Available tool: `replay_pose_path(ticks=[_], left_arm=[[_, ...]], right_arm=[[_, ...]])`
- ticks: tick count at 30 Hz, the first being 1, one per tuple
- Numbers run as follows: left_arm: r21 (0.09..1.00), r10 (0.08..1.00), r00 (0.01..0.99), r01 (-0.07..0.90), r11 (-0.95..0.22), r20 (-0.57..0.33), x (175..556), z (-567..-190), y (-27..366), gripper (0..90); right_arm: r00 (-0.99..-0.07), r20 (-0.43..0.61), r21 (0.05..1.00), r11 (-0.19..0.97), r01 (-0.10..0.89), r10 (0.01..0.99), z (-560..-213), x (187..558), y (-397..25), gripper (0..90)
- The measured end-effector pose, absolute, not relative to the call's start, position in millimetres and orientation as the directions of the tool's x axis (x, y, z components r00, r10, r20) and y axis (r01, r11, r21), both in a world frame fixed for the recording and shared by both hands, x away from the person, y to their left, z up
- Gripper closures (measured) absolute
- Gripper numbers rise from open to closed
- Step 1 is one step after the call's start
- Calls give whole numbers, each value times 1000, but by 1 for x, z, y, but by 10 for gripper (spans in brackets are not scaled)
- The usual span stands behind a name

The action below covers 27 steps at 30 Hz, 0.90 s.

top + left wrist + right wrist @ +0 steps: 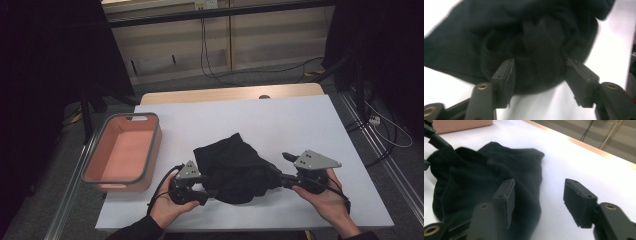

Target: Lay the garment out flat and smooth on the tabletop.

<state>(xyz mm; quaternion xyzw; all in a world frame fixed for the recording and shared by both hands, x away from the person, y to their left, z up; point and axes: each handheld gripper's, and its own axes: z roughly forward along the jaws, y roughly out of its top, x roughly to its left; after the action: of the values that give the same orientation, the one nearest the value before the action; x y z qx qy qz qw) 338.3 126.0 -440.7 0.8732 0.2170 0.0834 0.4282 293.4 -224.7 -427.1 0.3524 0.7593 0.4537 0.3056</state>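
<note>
Cloths: one black cloth, bunched up, soft, near the middle.
Bins: one pink bin, left.
Claws: two; left gripper spread around the cloth's bunch, right gripper spread.

A black cloth, soft and crumpled into a loose heap, lies flat on the white table just below the centre of the high view.

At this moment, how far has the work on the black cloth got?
Early. The black cloth lies bunched on the white table, unfolded. The left gripper is open around a fold; the right gripper is open at its edge. The pink bin holds nothing. Gripping comes next.
</note>
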Motion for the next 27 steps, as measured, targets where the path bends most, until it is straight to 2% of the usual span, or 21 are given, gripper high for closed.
replay_pose_path(ticks=[4,10,15,18,20,24,27], left_arm=[[815,472,881,297,-497,-33,344,-434,129,300],[828,521,853,313,-466,-29,368,-429,129,321],[808,547,837,323,-493,0,395,-436,119,352],[805,562,827,346,-482,-19,409,-441,115,355],[788,561,828,345,-511,1,413,-446,111,362],[734,534,846,358,-577,7,415,-460,104,378],[723,519,855,350,-596,14,414,-463,100,391]], right_arm=[[-590,-142,908,342,242,795,-419,304,-209,494],[-633,-139,914,344,213,761,-407,324,-182,518],[-686,-149,869,426,254,712,-425,335,-153,482],[-690,-160,839,465,281,706,-437,335,-145,486],[-685,-167,820,486,303,709,-444,336,-144,530],[-660,-186,818,487,308,728,-448,337,-149,740],[-629,-199,836,465,291,751,-442,336,-157,804]])
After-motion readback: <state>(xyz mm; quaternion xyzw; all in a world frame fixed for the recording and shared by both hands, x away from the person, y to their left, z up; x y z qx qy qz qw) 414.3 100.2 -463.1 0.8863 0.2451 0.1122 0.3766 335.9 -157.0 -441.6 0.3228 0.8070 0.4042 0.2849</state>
